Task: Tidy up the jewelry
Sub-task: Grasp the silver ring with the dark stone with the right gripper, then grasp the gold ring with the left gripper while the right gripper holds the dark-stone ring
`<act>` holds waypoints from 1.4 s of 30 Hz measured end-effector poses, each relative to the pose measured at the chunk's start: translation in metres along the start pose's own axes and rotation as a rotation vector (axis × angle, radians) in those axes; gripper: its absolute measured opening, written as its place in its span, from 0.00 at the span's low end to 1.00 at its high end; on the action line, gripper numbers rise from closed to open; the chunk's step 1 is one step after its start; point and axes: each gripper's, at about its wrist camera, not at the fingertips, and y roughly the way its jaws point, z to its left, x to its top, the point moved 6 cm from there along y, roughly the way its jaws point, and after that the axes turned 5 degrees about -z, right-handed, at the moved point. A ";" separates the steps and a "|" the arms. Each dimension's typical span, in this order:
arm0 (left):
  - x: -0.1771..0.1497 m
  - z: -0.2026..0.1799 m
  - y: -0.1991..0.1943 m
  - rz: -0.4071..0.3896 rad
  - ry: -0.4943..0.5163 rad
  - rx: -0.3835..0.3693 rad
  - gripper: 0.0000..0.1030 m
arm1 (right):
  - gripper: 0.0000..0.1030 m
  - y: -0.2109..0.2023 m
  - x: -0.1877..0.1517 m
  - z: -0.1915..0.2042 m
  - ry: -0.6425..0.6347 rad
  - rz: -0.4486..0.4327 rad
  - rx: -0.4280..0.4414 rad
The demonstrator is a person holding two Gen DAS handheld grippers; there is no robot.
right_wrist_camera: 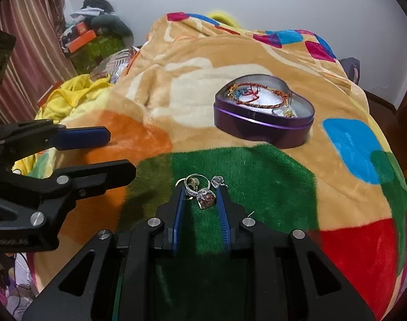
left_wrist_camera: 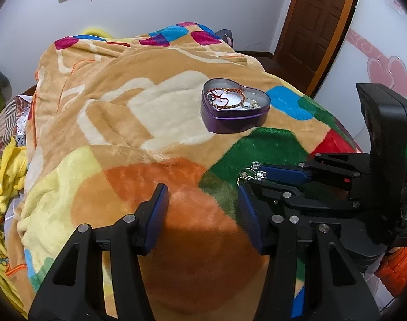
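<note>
On a bed draped in a plush patchwork blanket (right_wrist_camera: 192,85), the right tongs (right_wrist_camera: 199,196) are closed to a narrow gap on a small cluster of rings (right_wrist_camera: 200,191), silver bands and a ring set with a pinkish stone bunched between the two blue fingers (right_wrist_camera: 178,214). The cluster hangs at the fingertips above a green patch of the blanket; whether it touches the fabric cannot be told. From the left wrist camera the same rings (left_wrist_camera: 250,174) show as a glint of metal at the tip of the right tongs (left_wrist_camera: 247,178), which reach in from the right edge of the view.

The left tongs (left_wrist_camera: 202,200) stand wide apart and hold nothing, their blue-padded fingers (left_wrist_camera: 156,208) poised over an orange patch of the blanket (left_wrist_camera: 150,107). In the right wrist view the left tongs (right_wrist_camera: 117,152) come in from the left side, likewise spread and bare.

Farther up the bed sits a purple heart-shaped tin (right_wrist_camera: 259,129), lid off, its silver inside showing. It rests on the tan part of the blanket, well apart from both tongs. Inside lie braided cord bracelets (right_wrist_camera: 259,95) in red and orange on a white lining, with a few small metal pieces near the tin's pointed end. The left wrist camera shows the tin (left_wrist_camera: 234,119) and its bracelets (left_wrist_camera: 226,97) beyond the open fingers.

Yellow clothing (right_wrist_camera: 69,93) lies heaped beside the bed, and a wooden door (left_wrist_camera: 314,24) stands in the far corner of the room.
</note>
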 end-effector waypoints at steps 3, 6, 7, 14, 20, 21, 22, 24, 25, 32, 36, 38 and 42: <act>-0.001 -0.002 0.002 0.004 0.012 -0.001 0.52 | 0.10 -0.003 0.001 0.000 -0.004 -0.009 0.002; 0.000 -0.006 0.004 0.010 0.016 -0.013 0.52 | 0.10 -0.010 0.002 -0.002 -0.002 -0.033 -0.006; 0.000 -0.007 0.005 0.012 0.016 -0.017 0.52 | 0.10 -0.013 0.002 -0.003 0.003 -0.042 -0.005; 0.000 -0.024 0.016 0.040 0.043 -0.060 0.44 | 0.10 -0.035 0.009 -0.016 0.041 -0.105 -0.025; -0.006 -0.042 0.037 0.087 0.101 -0.074 0.31 | 0.10 -0.043 0.011 -0.031 0.073 -0.126 -0.053; -0.007 -0.044 0.041 0.094 0.109 -0.065 0.30 | 0.10 -0.044 0.010 -0.034 0.080 -0.127 -0.056; -0.007 -0.044 0.044 0.094 0.112 -0.059 0.30 | 0.10 -0.045 0.009 -0.036 0.084 -0.129 -0.058; -0.007 -0.046 0.047 0.088 0.119 -0.051 0.30 | 0.10 -0.046 0.008 -0.039 0.090 -0.130 -0.064; -0.007 -0.046 0.048 0.086 0.125 -0.047 0.28 | 0.10 -0.047 0.007 -0.040 0.091 -0.131 -0.065; -0.007 -0.048 0.048 0.070 0.144 -0.026 0.17 | 0.10 -0.051 0.006 -0.041 0.100 -0.142 -0.060; -0.007 -0.052 0.044 0.058 0.165 -0.012 0.17 | 0.10 -0.053 0.007 -0.040 0.097 -0.148 -0.059; -0.006 -0.053 0.041 0.053 0.163 -0.016 0.17 | 0.10 -0.055 0.008 -0.041 0.096 -0.153 -0.061; -0.001 -0.054 0.030 0.033 0.155 -0.026 0.17 | 0.10 -0.060 0.011 -0.042 0.094 -0.165 -0.069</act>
